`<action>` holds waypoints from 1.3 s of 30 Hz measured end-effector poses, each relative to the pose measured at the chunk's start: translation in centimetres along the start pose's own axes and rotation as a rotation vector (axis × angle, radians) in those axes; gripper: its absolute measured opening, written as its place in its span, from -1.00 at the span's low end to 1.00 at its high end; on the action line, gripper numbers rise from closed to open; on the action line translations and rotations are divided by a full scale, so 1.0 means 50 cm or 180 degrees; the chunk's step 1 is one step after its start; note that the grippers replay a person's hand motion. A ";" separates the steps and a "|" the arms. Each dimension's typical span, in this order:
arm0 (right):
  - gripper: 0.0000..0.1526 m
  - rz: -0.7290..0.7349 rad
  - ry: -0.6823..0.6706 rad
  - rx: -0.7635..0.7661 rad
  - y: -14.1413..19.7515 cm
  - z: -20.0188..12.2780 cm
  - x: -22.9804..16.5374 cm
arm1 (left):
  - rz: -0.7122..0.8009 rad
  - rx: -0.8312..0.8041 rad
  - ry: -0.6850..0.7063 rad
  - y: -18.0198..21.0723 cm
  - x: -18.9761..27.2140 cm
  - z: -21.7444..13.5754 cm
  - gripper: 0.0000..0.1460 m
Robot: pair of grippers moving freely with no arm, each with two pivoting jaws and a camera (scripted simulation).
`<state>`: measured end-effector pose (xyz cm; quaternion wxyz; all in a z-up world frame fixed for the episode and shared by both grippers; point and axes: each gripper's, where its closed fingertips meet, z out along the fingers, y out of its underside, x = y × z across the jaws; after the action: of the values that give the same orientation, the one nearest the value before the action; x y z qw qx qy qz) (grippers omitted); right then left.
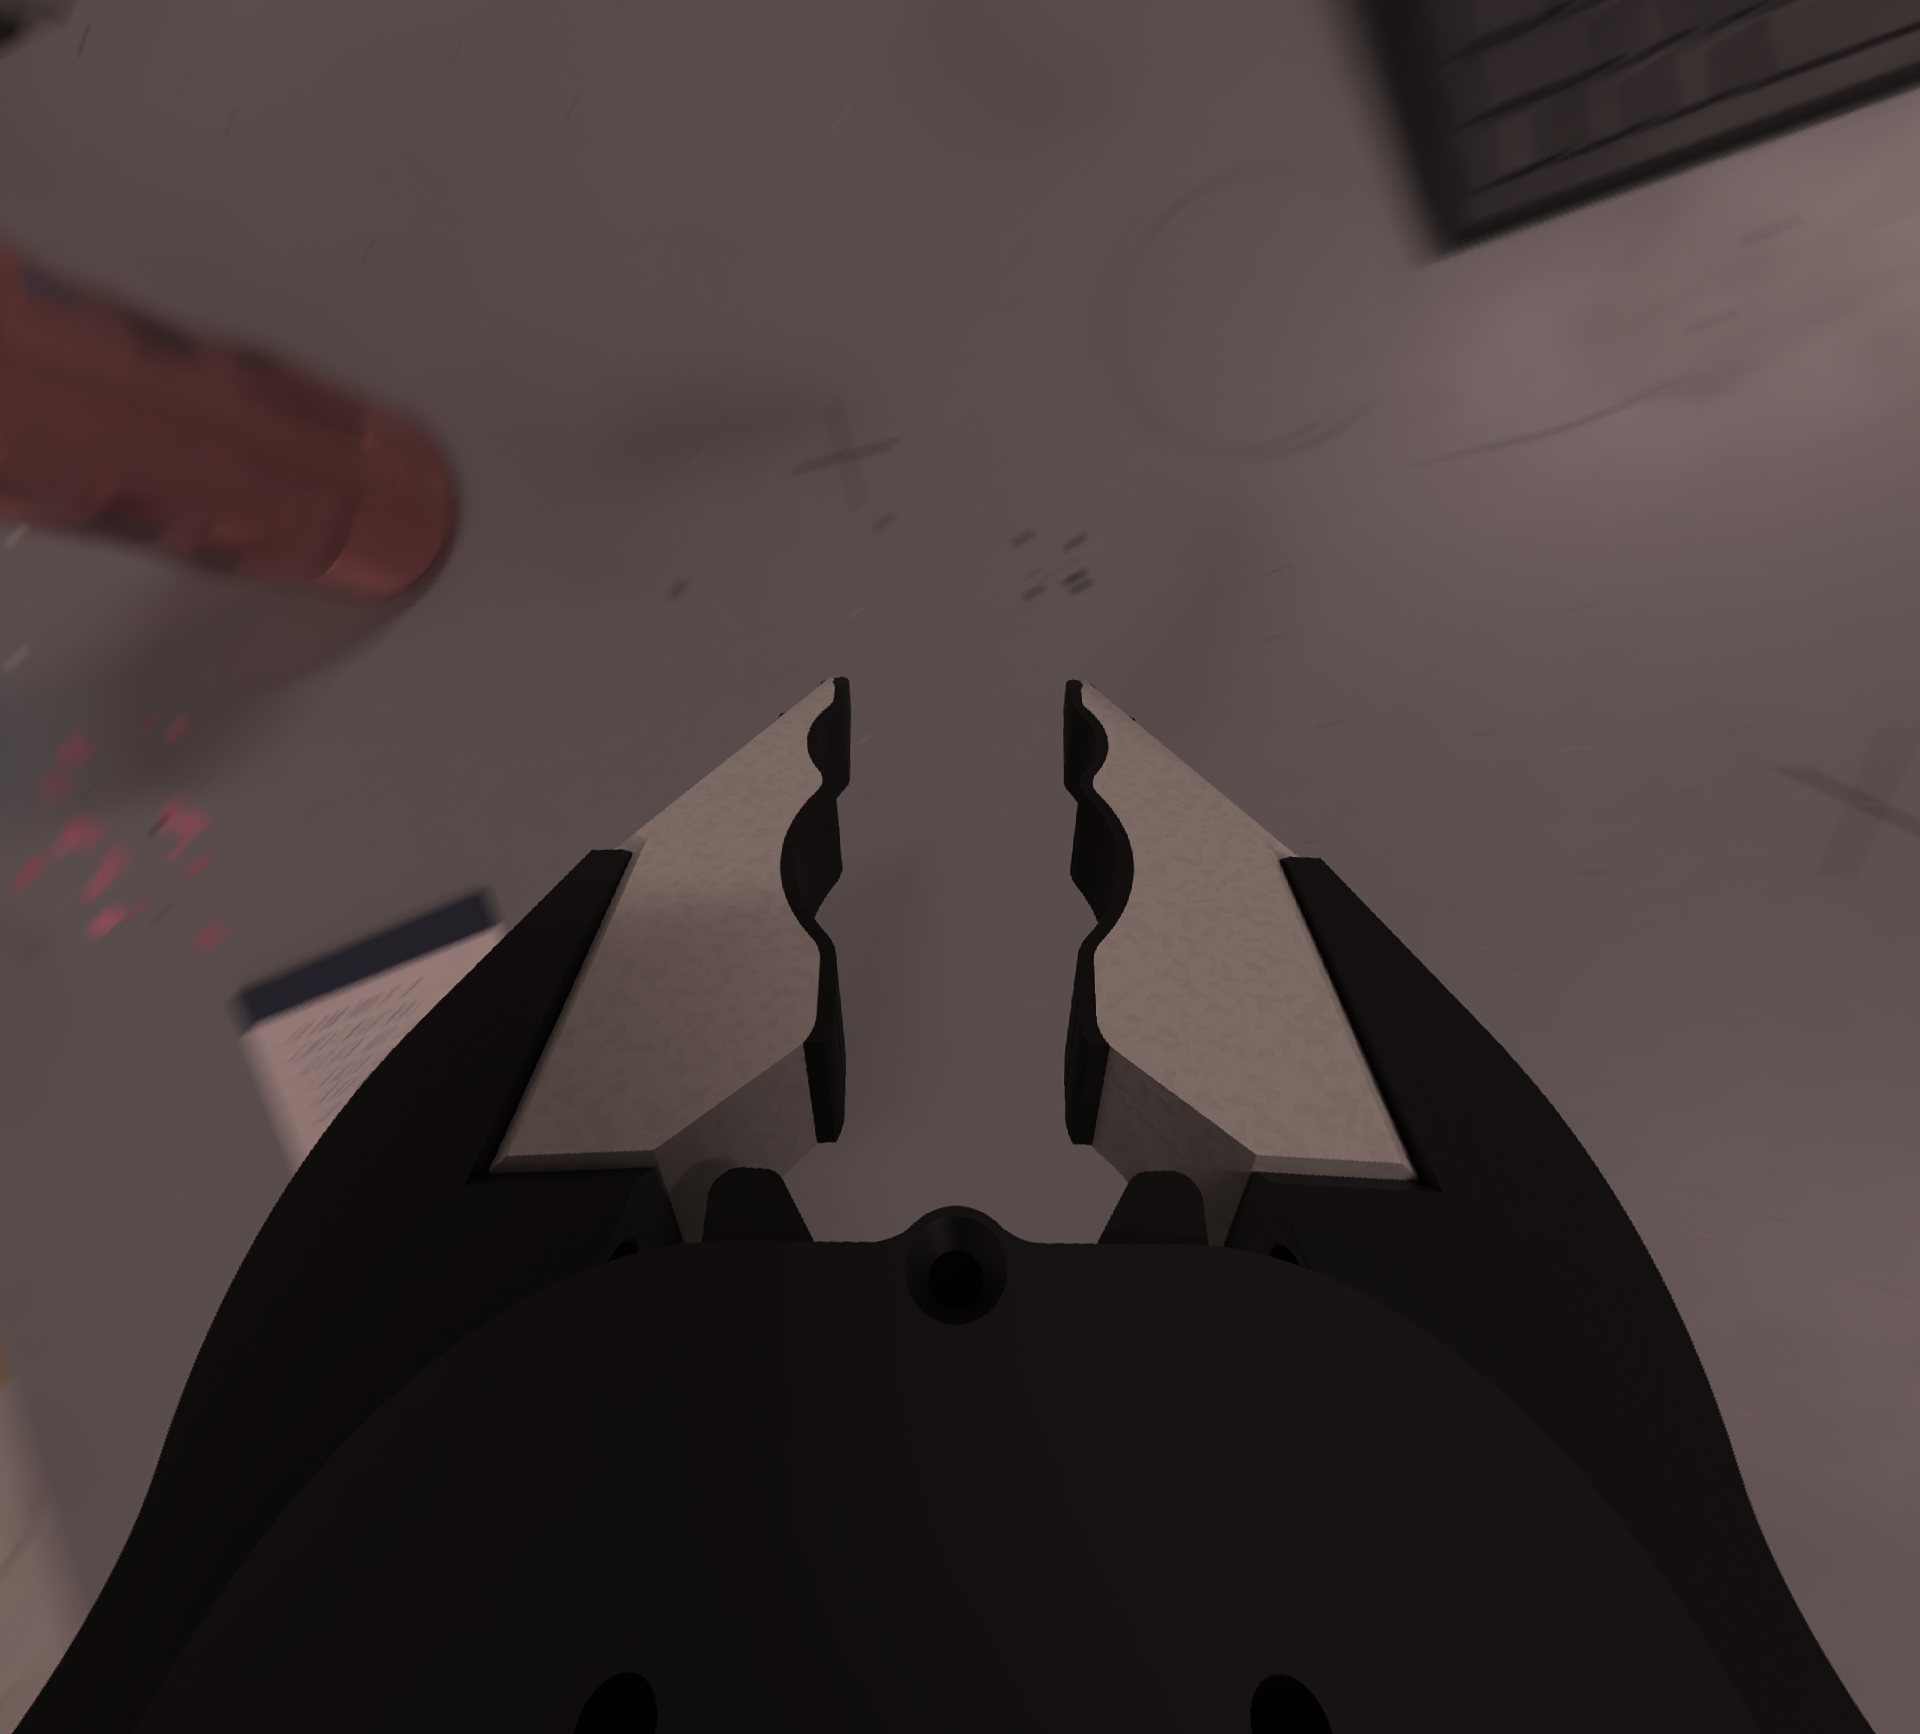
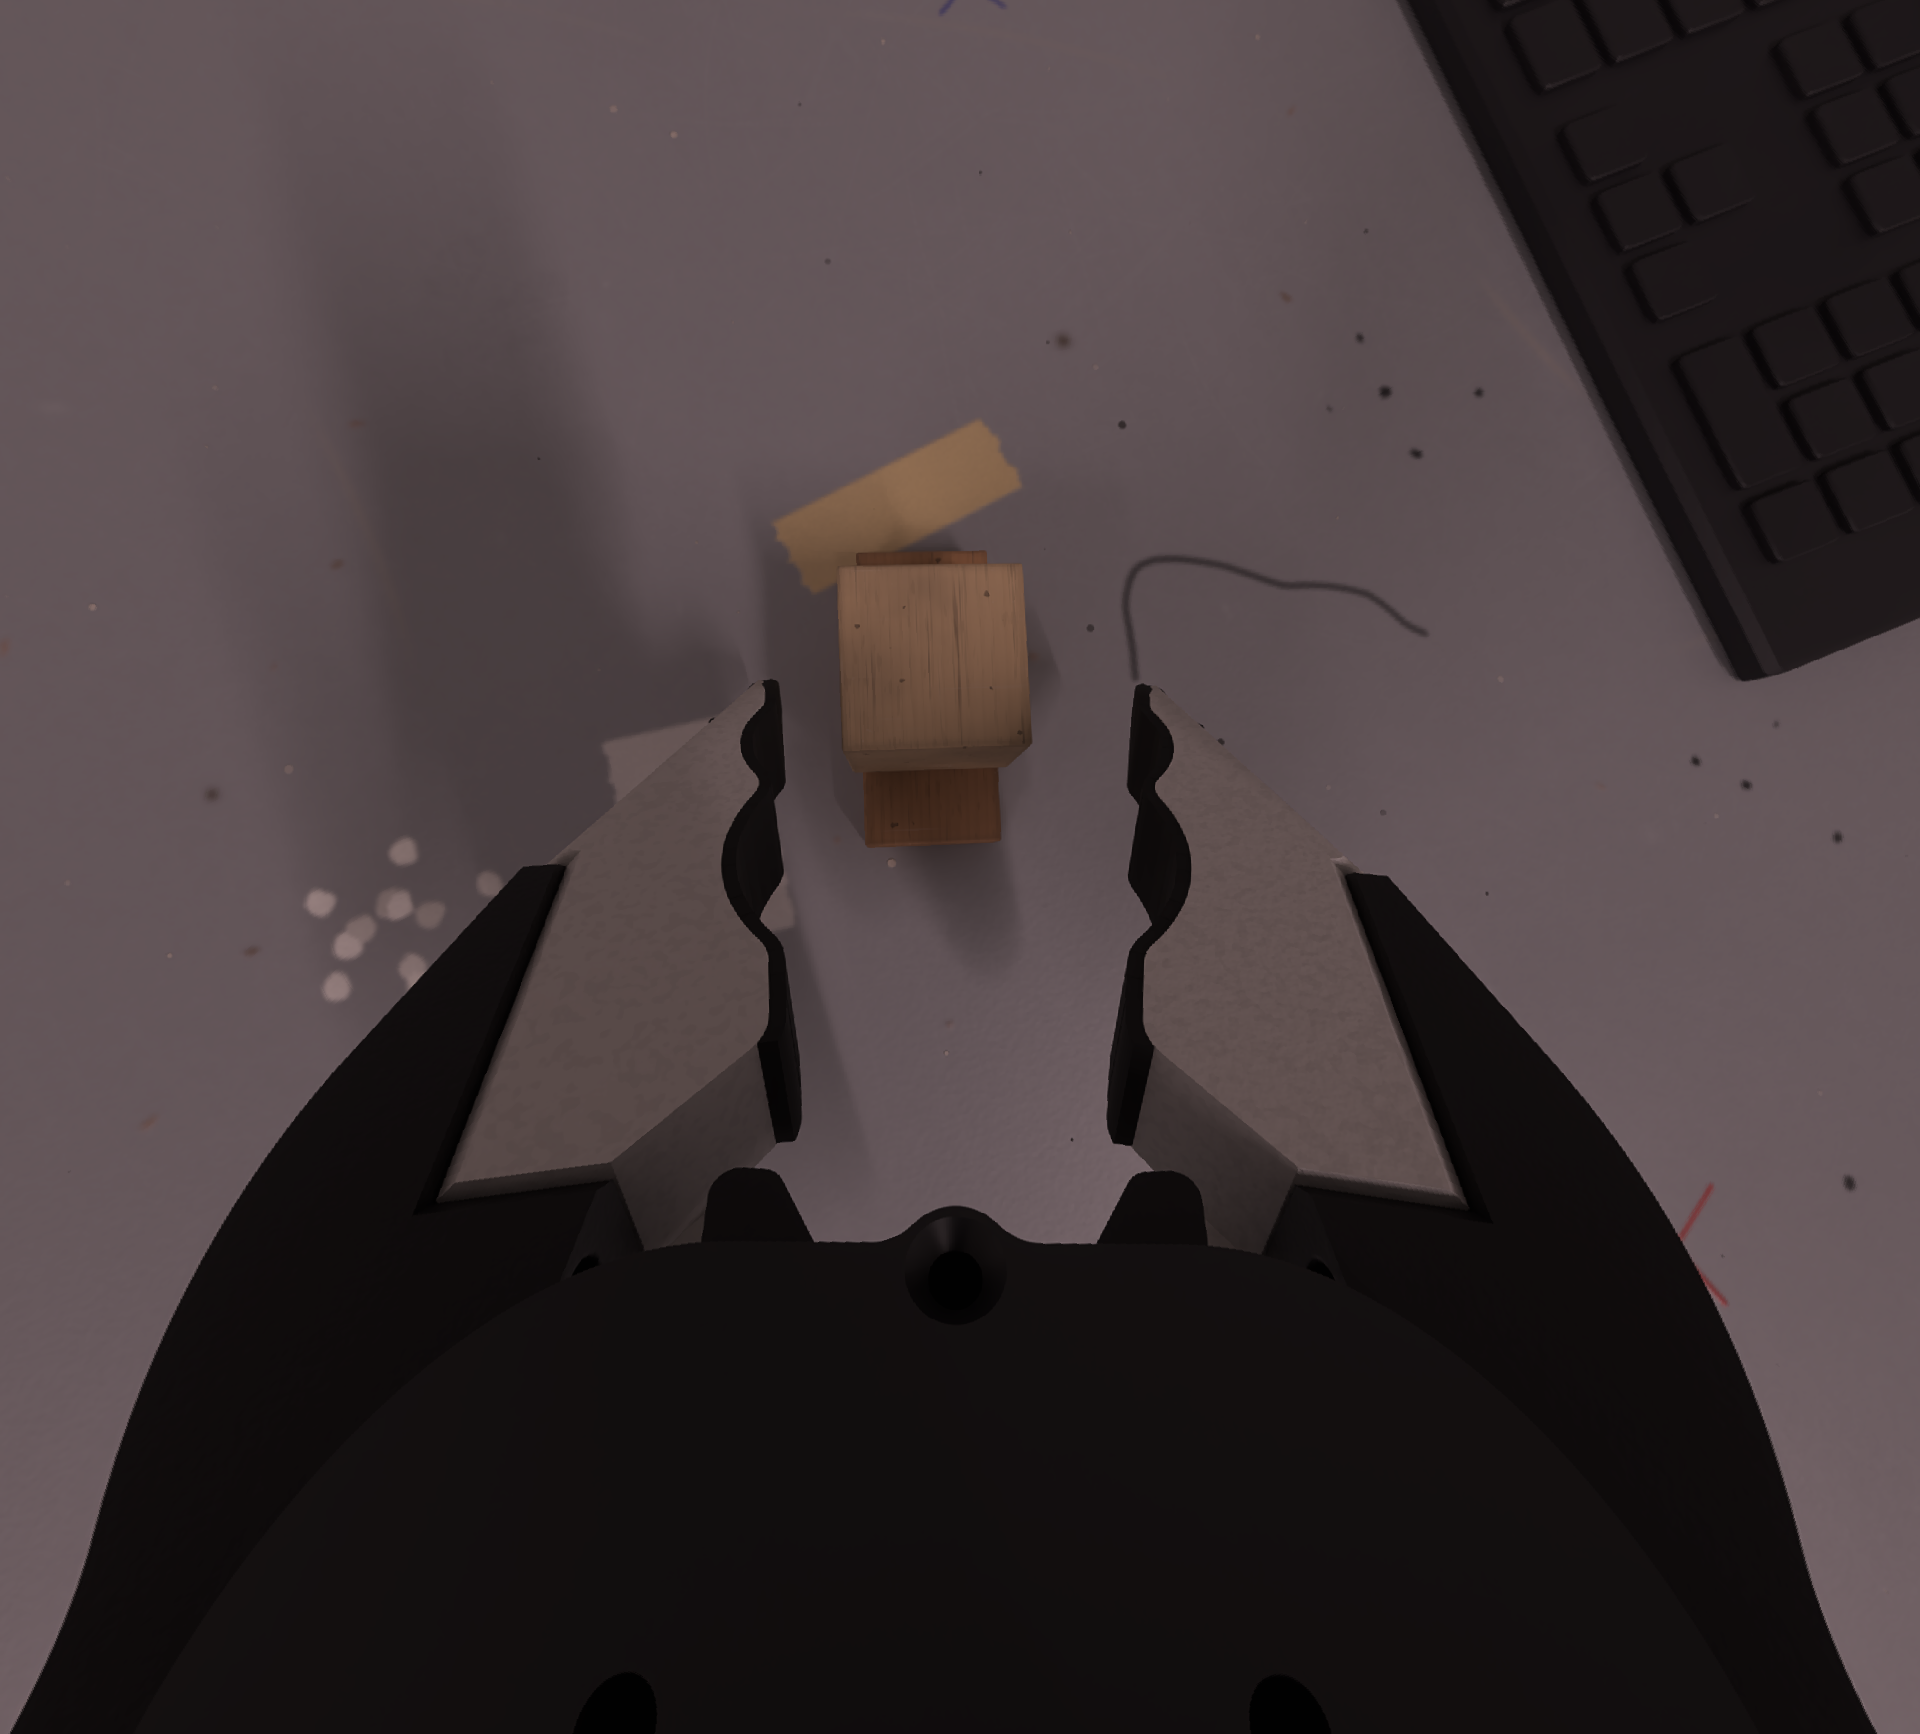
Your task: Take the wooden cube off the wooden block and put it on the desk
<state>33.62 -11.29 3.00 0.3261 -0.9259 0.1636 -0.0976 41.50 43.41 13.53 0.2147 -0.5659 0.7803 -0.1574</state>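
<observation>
In the right wrist view a pale wooden cube (image 2: 933, 661) rests on a darker wooden block (image 2: 930, 806) that sticks out beneath it on the grey desk (image 2: 520, 126). My right gripper (image 2: 954, 697) is open and empty, looking down, with its fingertips on either side of the cube and above it. In the left wrist view my left gripper (image 1: 956, 692) is open and empty over bare desk (image 1: 935, 230); the view is blurred and neither cube nor block shows in it.
A black keyboard (image 2: 1714, 178) lies at the upper right of the right wrist view and shows blurred in the left wrist view (image 1: 1662, 11). Tan tape (image 2: 904, 495) lies behind the block, beside a thin dark line (image 2: 1278, 588). A red cylinder (image 1: 208, 458) and a white pad (image 1: 332, 1030) lie left.
</observation>
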 end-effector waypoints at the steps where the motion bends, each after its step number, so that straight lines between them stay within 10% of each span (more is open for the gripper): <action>1: -0.12 0.0002 0.0002 0.0024 -0.003 -0.002 0.000 | 0.0010 0.0255 0.0201 -0.017 0.032 -0.022 -0.45; 7: -0.12 0.0031 -0.0045 0.0247 -0.023 -0.018 0.000 | 0.0426 0.1380 0.1795 -0.084 0.342 -0.162 -0.52; 15: -0.11 -0.0202 -0.0180 0.0408 -0.033 -0.028 -0.017 | 0.0744 0.0988 0.3542 0.012 0.754 -0.118 -0.52; 28: -0.11 -0.0056 -0.0073 0.0214 -0.011 0.004 -0.001 | 0.0902 0.0475 0.3038 0.072 0.892 -0.005 -0.52; 32: -0.52 -0.0103 -0.0192 0.0135 -0.002 0.016 -0.014 | 0.0770 0.0520 0.2993 0.069 0.900 -0.001 -0.52; 39: -0.52 -0.0406 -0.0673 0.0101 -0.001 0.009 -0.078 | 0.0569 0.0634 0.2884 0.068 0.895 0.000 -0.52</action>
<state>30.12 -9.56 2.40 0.3493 -0.9343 0.0675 -0.0225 26.75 1.90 4.84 -0.0816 -0.3475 0.8221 -0.4435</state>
